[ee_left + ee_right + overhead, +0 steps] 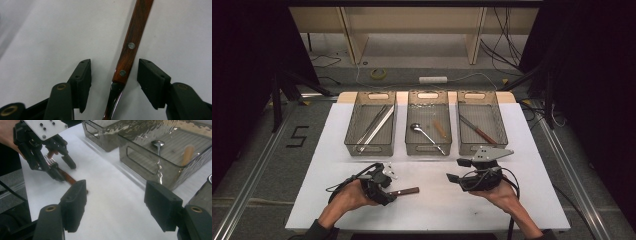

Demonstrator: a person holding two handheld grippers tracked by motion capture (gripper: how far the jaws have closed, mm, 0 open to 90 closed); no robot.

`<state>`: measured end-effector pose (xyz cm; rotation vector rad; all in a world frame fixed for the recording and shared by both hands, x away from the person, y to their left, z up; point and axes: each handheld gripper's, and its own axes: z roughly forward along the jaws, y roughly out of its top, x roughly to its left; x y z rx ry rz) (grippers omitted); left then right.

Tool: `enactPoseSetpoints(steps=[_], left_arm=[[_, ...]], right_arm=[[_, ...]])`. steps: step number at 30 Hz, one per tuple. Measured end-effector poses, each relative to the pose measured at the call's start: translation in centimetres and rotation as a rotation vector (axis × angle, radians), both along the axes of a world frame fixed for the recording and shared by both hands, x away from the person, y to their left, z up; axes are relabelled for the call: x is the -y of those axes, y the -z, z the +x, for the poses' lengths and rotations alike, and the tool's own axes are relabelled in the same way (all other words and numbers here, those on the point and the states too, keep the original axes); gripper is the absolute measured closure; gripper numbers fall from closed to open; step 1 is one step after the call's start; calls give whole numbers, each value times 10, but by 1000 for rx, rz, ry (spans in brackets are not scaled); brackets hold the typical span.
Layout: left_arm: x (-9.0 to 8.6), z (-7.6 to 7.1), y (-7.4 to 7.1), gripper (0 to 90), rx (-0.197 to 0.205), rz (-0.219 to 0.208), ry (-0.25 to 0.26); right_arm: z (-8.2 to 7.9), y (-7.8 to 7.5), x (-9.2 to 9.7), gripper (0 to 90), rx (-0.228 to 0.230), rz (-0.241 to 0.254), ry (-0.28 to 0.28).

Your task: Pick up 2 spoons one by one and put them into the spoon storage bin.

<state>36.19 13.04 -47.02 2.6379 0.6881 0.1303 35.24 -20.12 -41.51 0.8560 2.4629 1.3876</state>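
Left gripper (113, 85) straddles fork (130, 47) lying near of middle bin (428, 145), pads not yet touching handle. Right gripper (116, 205) open, empty, waiting.

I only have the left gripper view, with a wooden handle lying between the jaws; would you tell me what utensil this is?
Observer: A fork; the right gripper view shows its tines beneath the left tool.
Operator: Thank you. Where is the other tool?
Observer: The right tool is to the fork's right, open and holding nothing.
Operator: And what lies beyond?
Observer: The middle bin holds a spoon.
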Motion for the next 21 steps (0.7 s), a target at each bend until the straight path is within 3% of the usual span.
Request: enactPoseSetpoints(steps=[15,21], left_arm=[[7,0,-5,703,-22,62,70],[8,0,-5,762,-27,56,74]], right_arm=[[0,0,-1,358,4,-17,-4],[0,0,-2,358,0,-20,-8]])
